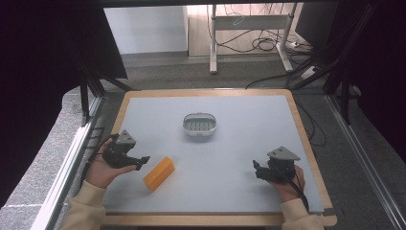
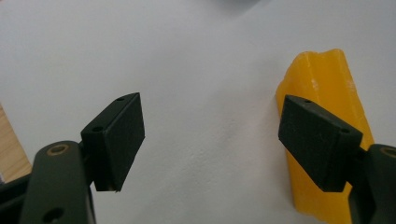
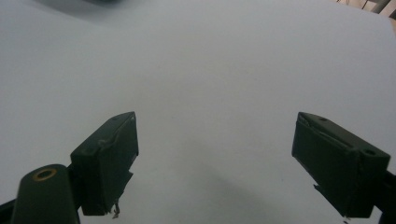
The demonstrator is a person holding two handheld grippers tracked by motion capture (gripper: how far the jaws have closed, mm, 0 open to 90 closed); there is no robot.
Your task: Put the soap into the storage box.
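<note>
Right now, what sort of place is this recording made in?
Probably a lab or workshop recording station, not a home. A wood-edged table sits inside a metal frame hung with black curtains; behind it stands a desk with loose cables on the floor.

Yellow block (image 2: 327,140) part-hidden behind the left gripper's (image 2: 210,140) jaw (lower end cut off)

I am seeing a grey oval dish (image 1: 199,125) sitting mid-table (image 1: 239,158); beyond it, cables (image 1: 261,44) are lying under a desk frame (image 1: 249,21).
</note>
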